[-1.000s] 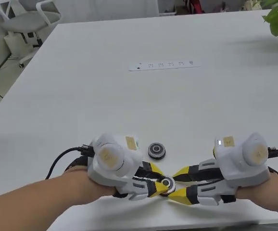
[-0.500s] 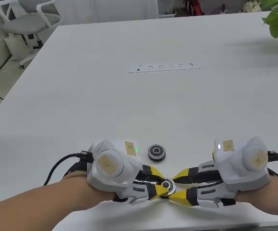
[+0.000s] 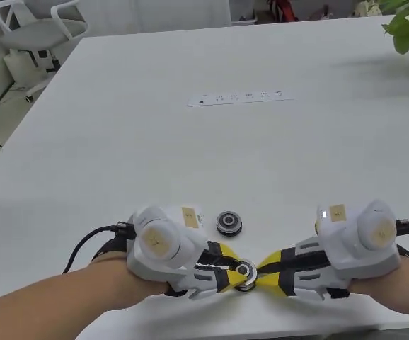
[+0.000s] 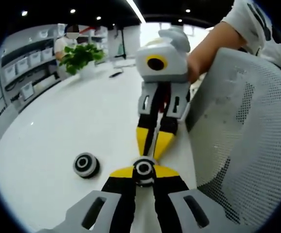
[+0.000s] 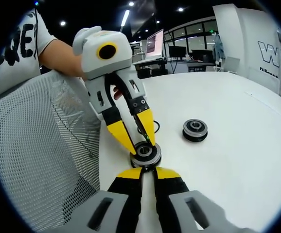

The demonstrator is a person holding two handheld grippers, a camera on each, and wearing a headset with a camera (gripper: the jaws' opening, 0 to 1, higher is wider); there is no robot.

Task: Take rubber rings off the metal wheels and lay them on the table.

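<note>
Station: near edge of the white table, head view.

- Held metal wheel: face up, axle near vertical, between the two grippers.
- Left gripper: enters from 9 o'clock, jaws spread across the wheel's width and pinching it.
- Right gripper: enters from 3 o'clock, jaws almost pressed together, tips nipping the rubber ring at the rim.
- Second wheel: lies flat at 11 o'clock from the held one, near it but apart, ring on.

Governing relation: the grippers oppose along the 9–3 line. The ring probably peels toward 3 o'clock and upward.
</note>
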